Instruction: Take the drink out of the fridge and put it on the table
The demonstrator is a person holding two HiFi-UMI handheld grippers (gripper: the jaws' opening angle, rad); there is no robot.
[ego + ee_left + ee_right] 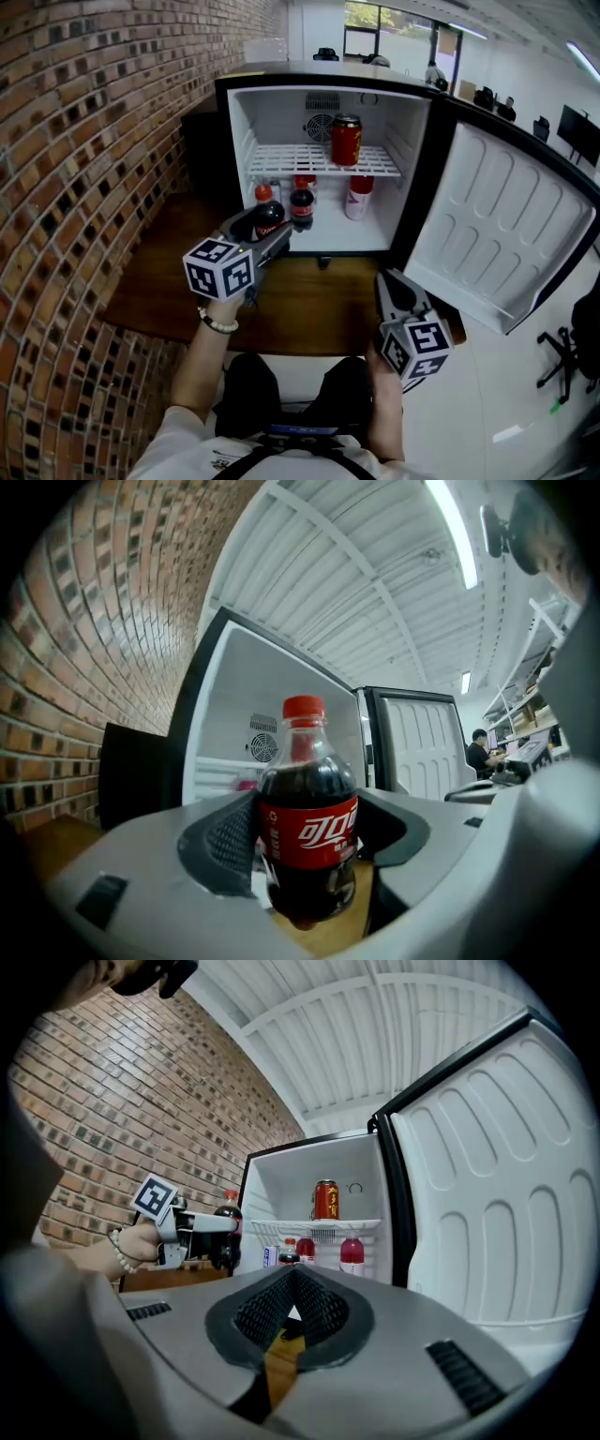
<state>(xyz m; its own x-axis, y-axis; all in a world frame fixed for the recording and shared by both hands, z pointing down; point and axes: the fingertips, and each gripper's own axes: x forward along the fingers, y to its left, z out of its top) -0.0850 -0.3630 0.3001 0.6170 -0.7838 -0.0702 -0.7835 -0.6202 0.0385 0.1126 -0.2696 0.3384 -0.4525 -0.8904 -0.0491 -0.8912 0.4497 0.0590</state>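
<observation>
A small cola bottle [309, 827] with a red cap and red label stands upright between my left gripper's [309, 846] pads, which press on its sides. In the head view the left gripper [265, 228] holds that cola bottle [269, 214] just outside the open fridge [240, 131], above the wooden table [309, 309]. My right gripper [386, 281] hangs lower on the right, shut and empty; in its own view the right gripper [293, 1283] has its pads pressed together. From there the held cola bottle [226, 1215] shows at the left.
Inside the fridge a red can [346, 139] stands on the wire shelf, with another cola bottle [302, 206] and a pink bottle [358, 197] below. The white fridge door [497, 225] swings open to the right. A brick wall [84, 141] runs along the left.
</observation>
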